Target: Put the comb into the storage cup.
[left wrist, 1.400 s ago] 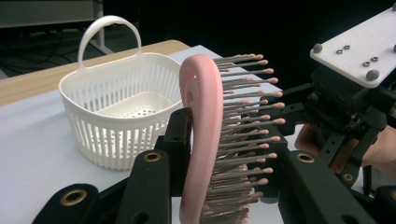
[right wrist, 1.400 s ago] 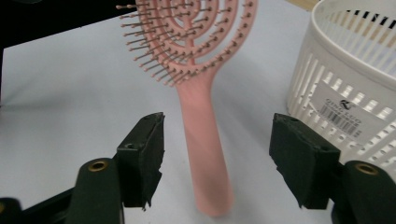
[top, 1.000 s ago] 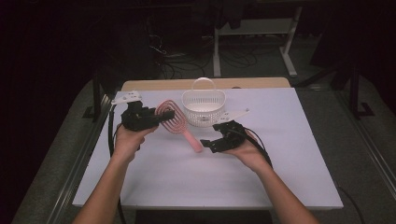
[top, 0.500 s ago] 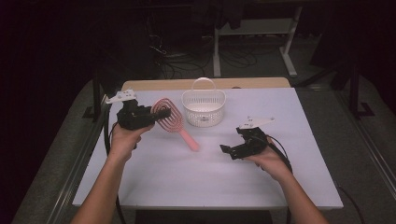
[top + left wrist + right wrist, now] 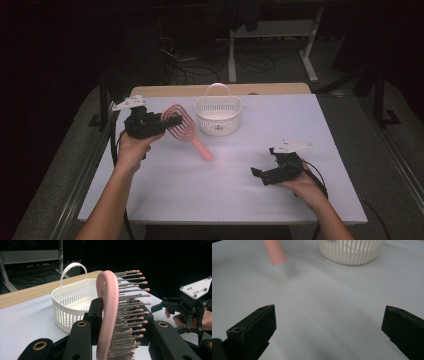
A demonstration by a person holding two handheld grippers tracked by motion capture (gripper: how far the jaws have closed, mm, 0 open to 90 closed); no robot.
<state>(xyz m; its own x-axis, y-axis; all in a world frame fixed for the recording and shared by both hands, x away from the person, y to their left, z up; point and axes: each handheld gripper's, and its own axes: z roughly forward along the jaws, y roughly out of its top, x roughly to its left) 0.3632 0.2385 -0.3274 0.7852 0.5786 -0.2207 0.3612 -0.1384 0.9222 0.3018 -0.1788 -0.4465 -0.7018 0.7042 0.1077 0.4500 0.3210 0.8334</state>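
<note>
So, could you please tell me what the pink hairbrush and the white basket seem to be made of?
Pink hairbrush: probably moulded plastic, smooth with a soft sheen; its bristles look like thin, flexible plastic pins with rounded tips. White basket: likely matte plastic too, judging by its slotted walls and one-piece loop handle.

Bare table [image 5: 300,125] right of basket [image 5: 218,116]

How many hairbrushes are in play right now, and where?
1. The pink hairbrush is clamped by its head in the left hand-held gripper, raised above the white table beside the white basket. Whether the basket hides another cannot be told.
</note>
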